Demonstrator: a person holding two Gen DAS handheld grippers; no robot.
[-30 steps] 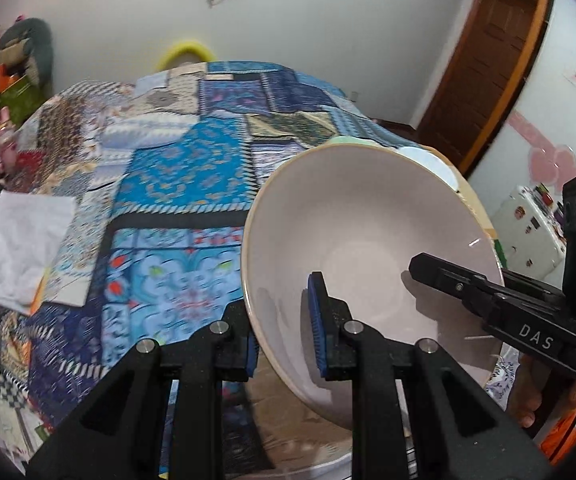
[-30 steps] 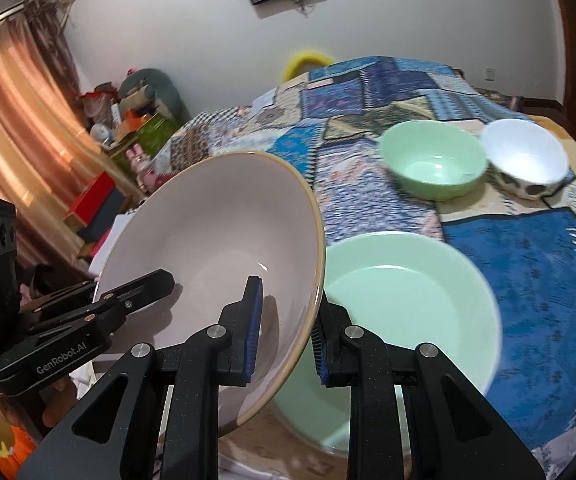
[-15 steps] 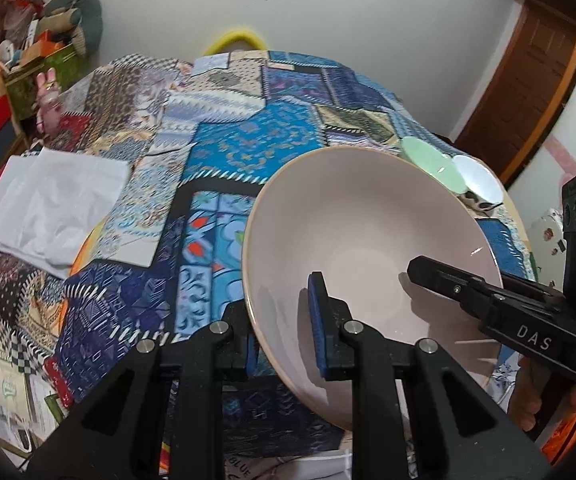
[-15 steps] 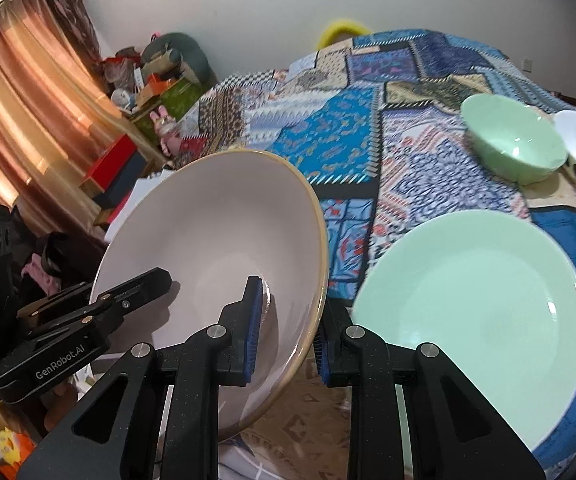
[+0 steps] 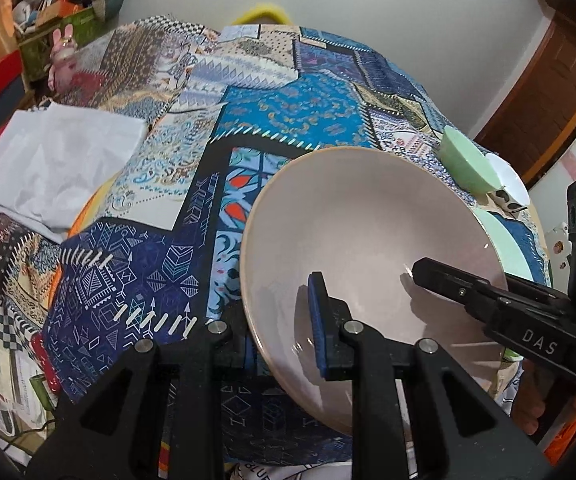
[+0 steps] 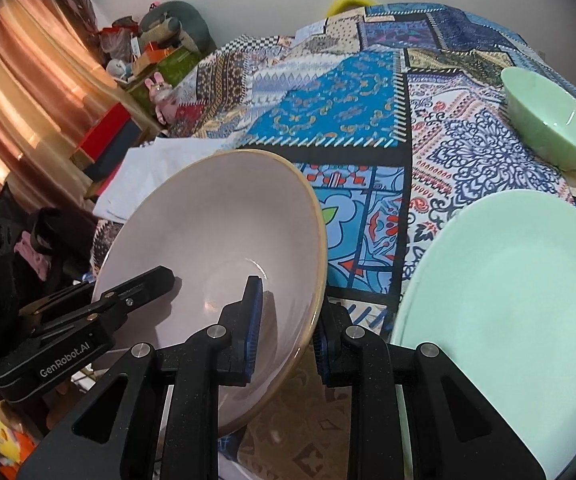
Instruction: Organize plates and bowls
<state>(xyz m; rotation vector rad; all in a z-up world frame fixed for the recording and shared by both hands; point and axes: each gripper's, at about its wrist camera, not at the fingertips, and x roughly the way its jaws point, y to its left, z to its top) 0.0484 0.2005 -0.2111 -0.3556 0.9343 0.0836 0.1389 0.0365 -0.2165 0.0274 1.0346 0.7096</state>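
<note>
A large pale pink bowl (image 5: 368,232) with a tan rim hangs tilted above the patchwork tablecloth (image 5: 288,116), carried between both grippers. My left gripper (image 5: 277,320) is shut on its left rim, one pad inside and one hidden outside. My right gripper (image 6: 288,320) is shut on the opposite rim of the same bowl (image 6: 215,232). Each gripper shows in the other's view, the right gripper (image 5: 448,280) and the left gripper (image 6: 143,284). To the right lies a mint green plate (image 6: 508,300). Behind it stand a green bowl (image 6: 548,128) and a white bowl (image 5: 508,184).
A folded white cloth (image 5: 55,160) lies at the table's left edge. Boxes, toys and a copper-coloured curtain (image 6: 19,92) crowd the floor to the left. A brown door (image 5: 548,80) stands at the right. The patterned cloth in the table's middle carries no dishes.
Both grippers have carried the pink bowl down and leftward, off the green plate. The plate now lies to the bowl's right, and the table fills more of both views.
</note>
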